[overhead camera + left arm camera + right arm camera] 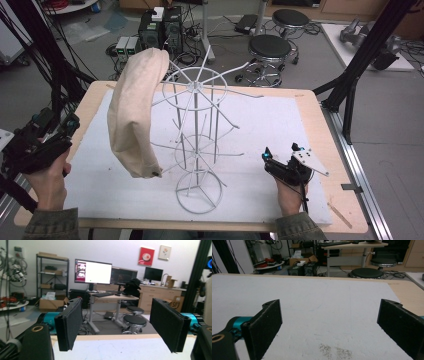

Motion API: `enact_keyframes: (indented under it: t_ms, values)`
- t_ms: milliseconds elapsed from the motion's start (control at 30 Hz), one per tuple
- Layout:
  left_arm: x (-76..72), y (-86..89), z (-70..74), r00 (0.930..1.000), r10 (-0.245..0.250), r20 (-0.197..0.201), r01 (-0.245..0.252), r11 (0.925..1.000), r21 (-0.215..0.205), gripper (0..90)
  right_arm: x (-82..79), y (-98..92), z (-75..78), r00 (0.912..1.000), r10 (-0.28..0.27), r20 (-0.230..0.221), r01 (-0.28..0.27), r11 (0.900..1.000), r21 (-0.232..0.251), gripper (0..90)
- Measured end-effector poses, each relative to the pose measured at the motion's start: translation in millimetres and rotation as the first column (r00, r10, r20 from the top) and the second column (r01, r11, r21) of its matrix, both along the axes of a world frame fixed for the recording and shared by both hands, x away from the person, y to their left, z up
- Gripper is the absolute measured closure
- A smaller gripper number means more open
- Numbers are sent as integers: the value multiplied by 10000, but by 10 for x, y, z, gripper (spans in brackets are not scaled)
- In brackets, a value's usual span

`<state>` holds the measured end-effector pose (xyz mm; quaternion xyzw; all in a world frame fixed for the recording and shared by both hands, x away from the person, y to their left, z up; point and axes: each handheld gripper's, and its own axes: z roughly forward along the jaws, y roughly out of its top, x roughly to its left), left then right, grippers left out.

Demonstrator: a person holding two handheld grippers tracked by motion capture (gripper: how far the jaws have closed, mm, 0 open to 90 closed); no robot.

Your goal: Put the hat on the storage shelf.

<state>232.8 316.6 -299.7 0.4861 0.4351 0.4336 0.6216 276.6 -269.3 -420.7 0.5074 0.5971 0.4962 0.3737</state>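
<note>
A soft beige cloth bag [136,112] hangs on a thin white wire rack [197,130] mid-table; left gripper [62,131] and right gripper [280,159] both gape, holding nothing.

The left gripper [59,131] and right gripper [278,161] are black with blue parts. The sleeves [50,223] are green.

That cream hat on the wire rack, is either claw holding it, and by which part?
Neither. Both the left claw and right claw are open and empty; the hat hangs on the rack.
</note>
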Motion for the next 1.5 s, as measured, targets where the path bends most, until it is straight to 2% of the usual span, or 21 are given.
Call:
enact_keyframes:
  t_ms: [100, 233, 467, 567, 800, 967, 1033, 1133, 1200, 1300, 1433, 1500]
  values:
    - [11, 21, -75, 9999, 143, -70, -144, 9999, -15, 262, -1, 0, 0, 10000, -9, -12, 9, 10000, 12, 49]
    - [36, 24, -192, 9988, 323, -361, -311, 9990, 321, 262, 0, 1, 0, 10000, -7, 1, 7, 10000, -5, 49]
    - [63, 78, -434, 9956, 789, -512, -780, 9968, 201, 260, -9, 2, 3, 10000, -43, -25, 43, 10000, 45, 49]
    - [69, 99, -510, 9936, 977, -562, -962, 9949, 292, 260, -9, -3, 6, 10000, -92, 40, 92, 10000, -1, 49]
    - [26, 88, -725, 9863, 1618, -335, -1586, 9840, 809, 260, -21, -6, 13, 9997, -203, 144, 203, 9998, 17, 49]
    - [55, 95, -896, 9816, 1833, -528, -1780, 9797, 923, 260, -41, -13, 24, 9991, -337, 259, 337, 9994, -5, 49]
    - [75, 106, -959, 9821, 1775, -635, -1717, 9812, 878, 260, -50, -10, 28, 9989, -390, 264, 389, 9992, 45, 49]
    - [84, 104, -1058, 9816, 1821, -574, -1768, 9803, 876, 263, -54, -15, 30, 9981, -488, 371, 490, 9988, -40, 48]
    - [92, 103, -1111, 9804, 1879, -583, -1813, 9780, 1036, 263, -62, -15, 34, 9975, -532, 455, 537, 9985, -82, 49]
    - [105, 115, -1181, 9765, 2002, -792, -1910, 9753, 1109, 260, -89, -4, 45, 9948, -724, 716, 734, 9972, -114, 48]
    - [116, 148, -1264, 9705, 2145, -1101, -2009, 9719, 1230, 254, -111, -7, 52, 9932, -765, 878, 786, 9967, -206, 48]
    - [110, 156, -1275, 9703, 2145, -1118, -2004, 9718, 1245, 252, -115, -2, 51, 9940, -716, 830, 732, 9972, -169, 49]
